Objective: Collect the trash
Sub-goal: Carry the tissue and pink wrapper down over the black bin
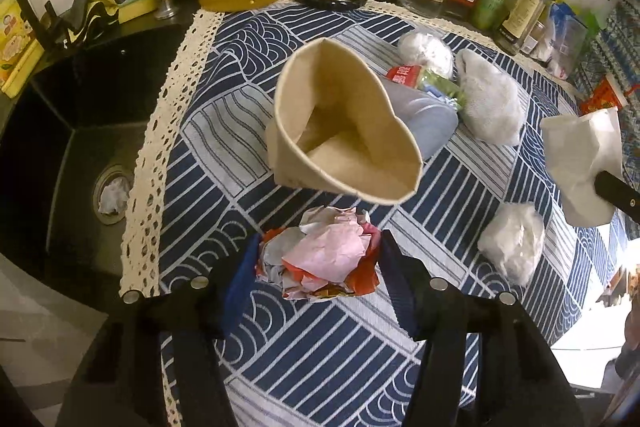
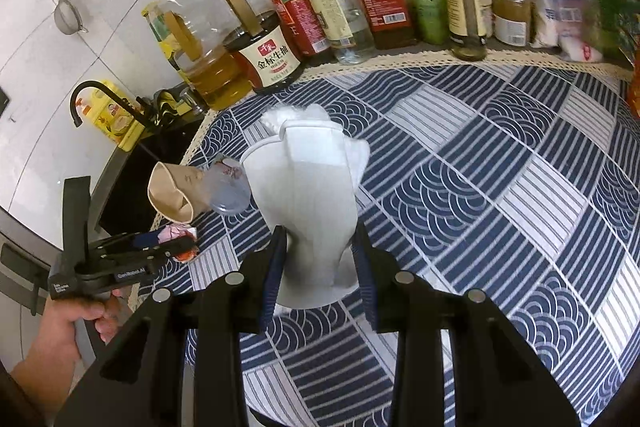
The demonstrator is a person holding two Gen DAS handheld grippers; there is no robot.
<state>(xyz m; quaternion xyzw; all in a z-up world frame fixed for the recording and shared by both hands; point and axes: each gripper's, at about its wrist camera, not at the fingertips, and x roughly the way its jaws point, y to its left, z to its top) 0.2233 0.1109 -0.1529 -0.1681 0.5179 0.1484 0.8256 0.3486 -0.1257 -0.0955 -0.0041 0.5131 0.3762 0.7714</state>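
Two grippers: both are closed on trash.
Left gripper (image 1: 316,267): crumpled pink-and-red paper wad (image 1: 320,259) is clamped, at 6 o'clock from tan paper cup (image 1: 344,123).
Right gripper (image 2: 320,259): crushed white paper cup (image 2: 308,203) is gripped.

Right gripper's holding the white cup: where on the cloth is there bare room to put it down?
From the right wrist view, the patterned cloth lies bare to the right of the white cup, up to the bottle row. It is crowded on the left, by the brown paper cup, tissue wads and the crumpled wrapper in the left gripper.
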